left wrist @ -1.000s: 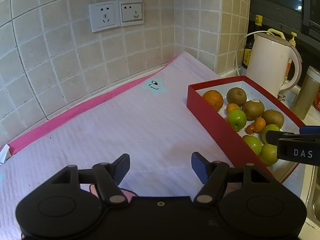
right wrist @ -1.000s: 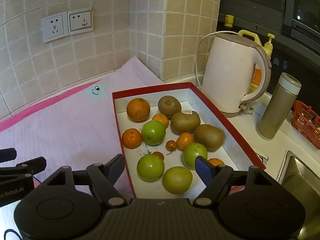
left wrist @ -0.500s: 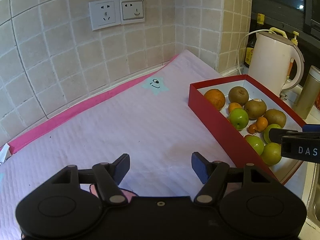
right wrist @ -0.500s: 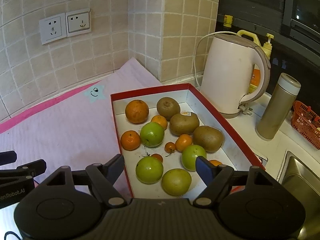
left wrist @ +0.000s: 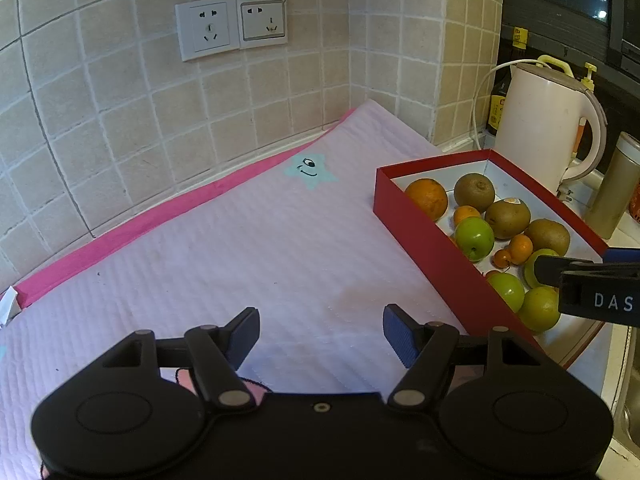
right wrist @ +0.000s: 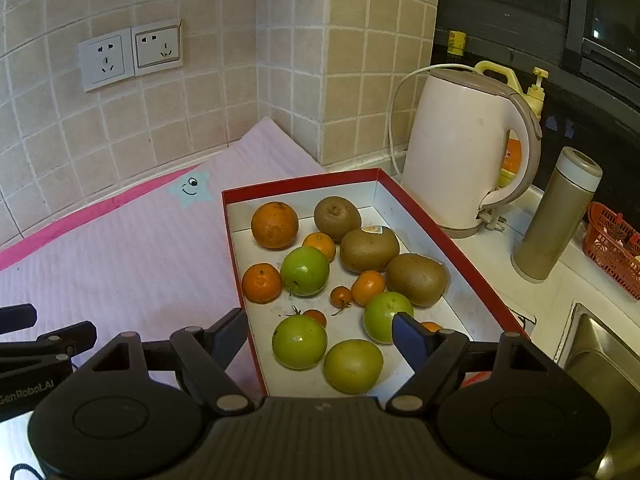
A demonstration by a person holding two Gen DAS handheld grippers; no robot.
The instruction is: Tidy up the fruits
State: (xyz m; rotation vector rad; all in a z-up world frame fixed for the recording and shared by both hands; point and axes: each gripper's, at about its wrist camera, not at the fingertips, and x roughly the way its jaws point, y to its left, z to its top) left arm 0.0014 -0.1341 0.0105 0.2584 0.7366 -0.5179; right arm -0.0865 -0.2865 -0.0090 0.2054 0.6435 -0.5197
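Note:
A red box with a white floor holds mixed fruit: a large orange, three brown kiwis, several green apples and small tangerines. The box also shows in the left wrist view. My right gripper is open and empty, above the box's near end, over the green apples. My left gripper is open and empty, over the pink mat to the left of the box.
A white electric kettle stands behind the box on the right, with a grey thermos and a red basket beside it. A sink edge lies at the right. The tiled wall with two sockets is behind.
Both grippers have drifted slightly and the views shifted a little. The jaws stay open and no fruit has moved.

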